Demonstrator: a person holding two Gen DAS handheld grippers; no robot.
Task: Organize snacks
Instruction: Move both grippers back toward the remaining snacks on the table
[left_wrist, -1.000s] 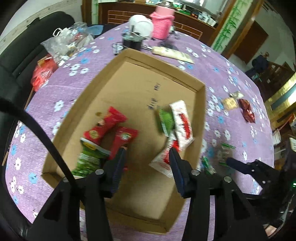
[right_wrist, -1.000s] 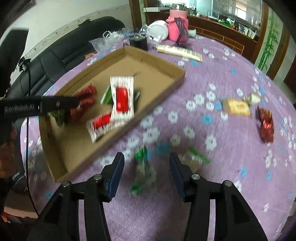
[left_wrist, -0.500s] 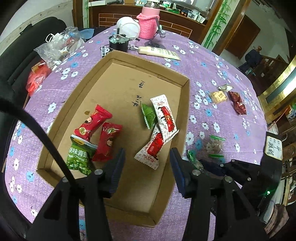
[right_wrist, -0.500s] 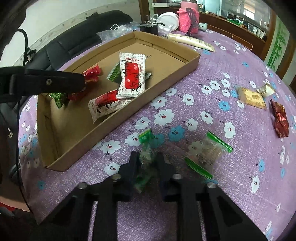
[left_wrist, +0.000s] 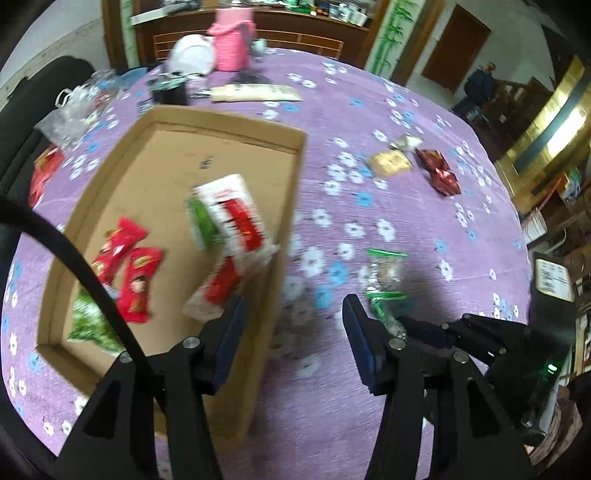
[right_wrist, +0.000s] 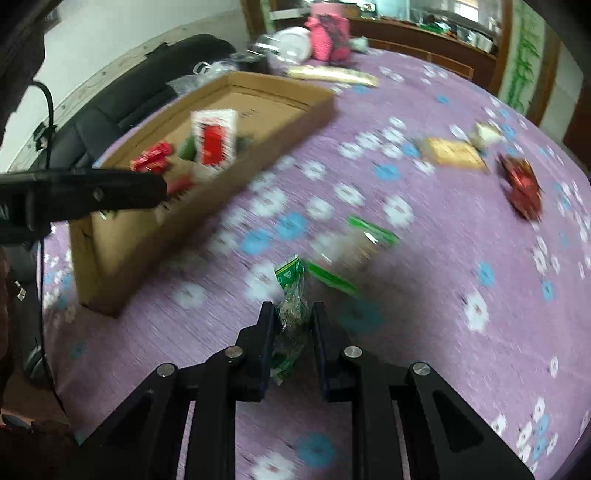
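Snacks are being gathered into a shallow cardboard box (left_wrist: 295, 177) on a purple flowered tablecloth (right_wrist: 443, 258). My right gripper (right_wrist: 293, 321) pinches a small clear-and-green packet (right_wrist: 291, 295), so I judge this the pickup step; next I must carry it leftward over the box wall. My left gripper (left_wrist: 291, 314), jaws just widening and holding nothing, hovers astride the near box edge. Inside lie red, green and white wrappers (left_wrist: 229, 218).

Soft indoor daylight, heavy motion blur across both views, fisheye bending at dark edges, faint shadows below claws
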